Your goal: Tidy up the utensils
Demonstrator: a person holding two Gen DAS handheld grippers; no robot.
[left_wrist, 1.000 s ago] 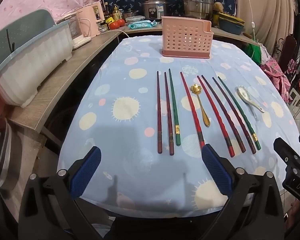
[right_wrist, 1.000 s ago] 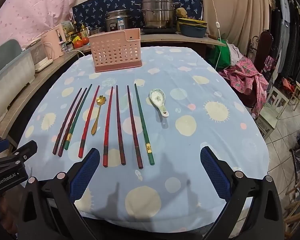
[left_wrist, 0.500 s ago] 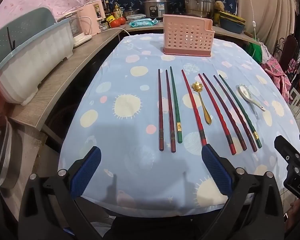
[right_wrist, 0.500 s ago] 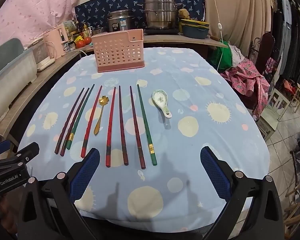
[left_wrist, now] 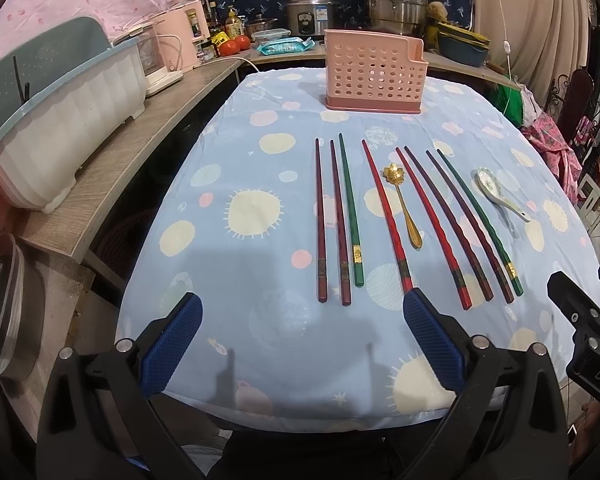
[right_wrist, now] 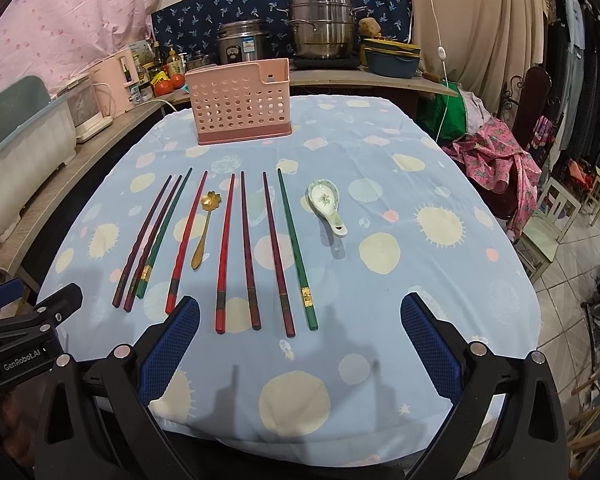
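Observation:
Several red, dark and green chopsticks [left_wrist: 350, 208] [right_wrist: 292, 240] lie side by side on the blue spotted tablecloth [left_wrist: 240, 264]. Among them lies a gold flower spoon [left_wrist: 404, 204] [right_wrist: 206, 232], and to their right a white ceramic spoon [left_wrist: 500, 194] [right_wrist: 327, 208]. A pink perforated utensil holder [left_wrist: 374, 76] [right_wrist: 242, 102] stands upright at the far end. My left gripper [left_wrist: 302, 322] is open and empty over the near edge, just short of the chopstick ends. My right gripper [right_wrist: 300, 322] is open and empty, also at the near edge.
A wooden counter [left_wrist: 112, 164] runs along the left with a white dish rack [left_wrist: 60, 120], a pink appliance [left_wrist: 184, 36] and steel pots [left_wrist: 396, 8]. Clothes and chairs [right_wrist: 540, 152] stand to the right of the table.
Both grippers have drifted slightly forward and upward, so the table sits a little lower in view. Nothing on the table has moved and both grippers stay open.

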